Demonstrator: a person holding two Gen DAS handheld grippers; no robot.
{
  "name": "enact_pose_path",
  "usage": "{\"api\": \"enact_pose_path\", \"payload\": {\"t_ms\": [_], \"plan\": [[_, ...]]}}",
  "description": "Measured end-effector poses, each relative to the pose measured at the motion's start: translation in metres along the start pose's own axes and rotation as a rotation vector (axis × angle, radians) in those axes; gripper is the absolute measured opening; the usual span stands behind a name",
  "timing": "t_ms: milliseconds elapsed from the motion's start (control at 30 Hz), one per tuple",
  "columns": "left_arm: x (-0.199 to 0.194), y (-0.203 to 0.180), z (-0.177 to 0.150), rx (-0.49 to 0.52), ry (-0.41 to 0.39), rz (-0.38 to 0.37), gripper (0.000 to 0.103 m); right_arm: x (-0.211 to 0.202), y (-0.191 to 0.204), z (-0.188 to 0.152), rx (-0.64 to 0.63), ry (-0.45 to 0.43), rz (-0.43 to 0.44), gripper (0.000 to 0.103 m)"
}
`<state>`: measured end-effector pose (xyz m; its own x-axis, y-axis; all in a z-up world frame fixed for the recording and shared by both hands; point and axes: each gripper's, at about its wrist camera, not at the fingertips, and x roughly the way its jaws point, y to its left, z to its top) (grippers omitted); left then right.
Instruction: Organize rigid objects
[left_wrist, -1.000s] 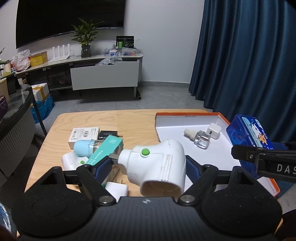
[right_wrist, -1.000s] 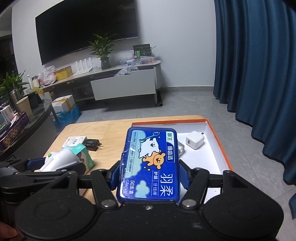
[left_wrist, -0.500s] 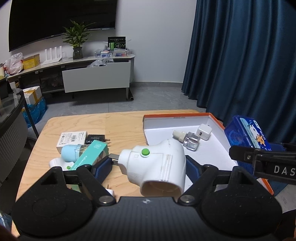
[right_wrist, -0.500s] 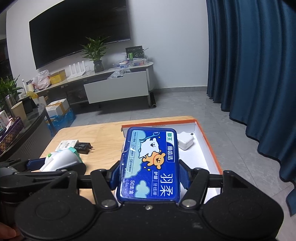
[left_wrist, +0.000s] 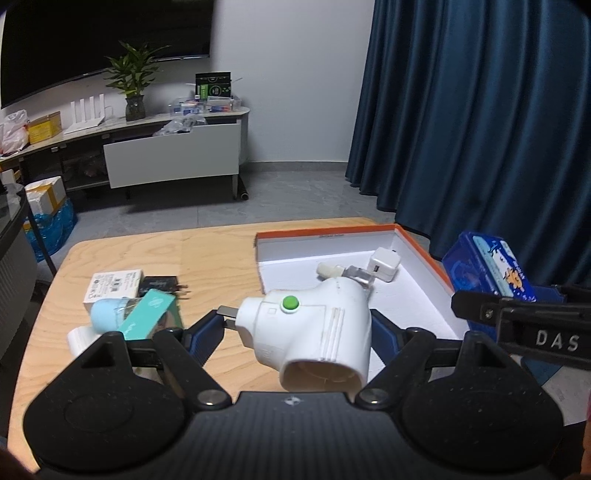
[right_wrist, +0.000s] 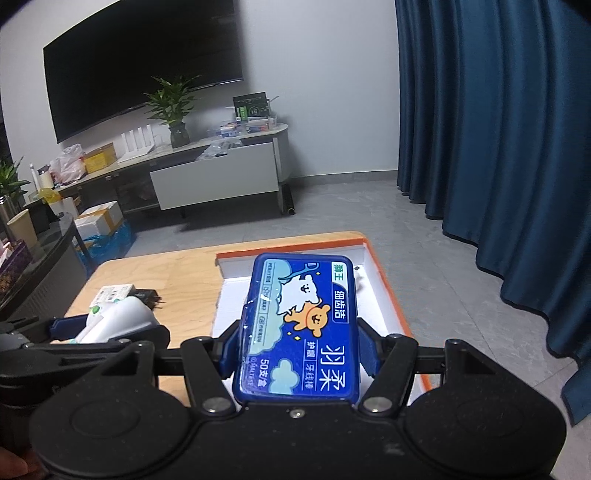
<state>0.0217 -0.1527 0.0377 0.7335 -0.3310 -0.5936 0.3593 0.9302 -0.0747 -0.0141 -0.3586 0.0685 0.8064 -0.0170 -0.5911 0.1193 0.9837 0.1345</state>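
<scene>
The left gripper fingers clamp a stiff, smooth white plastic plug adapter by its flanks, beside the orange-rimmed white tray. The right gripper fingers clamp a light, rigid blue floss-pick box by its long edges above that tray; both could slip.

Both held items nearer the tray

The left claw points forward and downward, its blue pads clamped on a white plug adapter. The right claw, alongside at like tilt, grips a blue box between its pads.
</scene>
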Motion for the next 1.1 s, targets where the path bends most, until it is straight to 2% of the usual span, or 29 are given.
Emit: {"api": "enact_pose_path", "payload": {"t_ms": [333,767,1100], "plan": [[0.016,-0.025,0.007,0.007,0.010,-0.030,0.084,0.014,-0.025,0.005,-0.003,0.028,-0.027,0.074],[0.032,-0.043,0.011,0.017,0.022,-0.027,0.084,0.034,-0.045,0.009,-0.011,0.049,-0.049,0.074],[0.051,-0.052,0.011,0.023,0.047,-0.023,0.084,0.063,-0.051,0.013,-0.056,0.096,-0.048,0.074]]}}
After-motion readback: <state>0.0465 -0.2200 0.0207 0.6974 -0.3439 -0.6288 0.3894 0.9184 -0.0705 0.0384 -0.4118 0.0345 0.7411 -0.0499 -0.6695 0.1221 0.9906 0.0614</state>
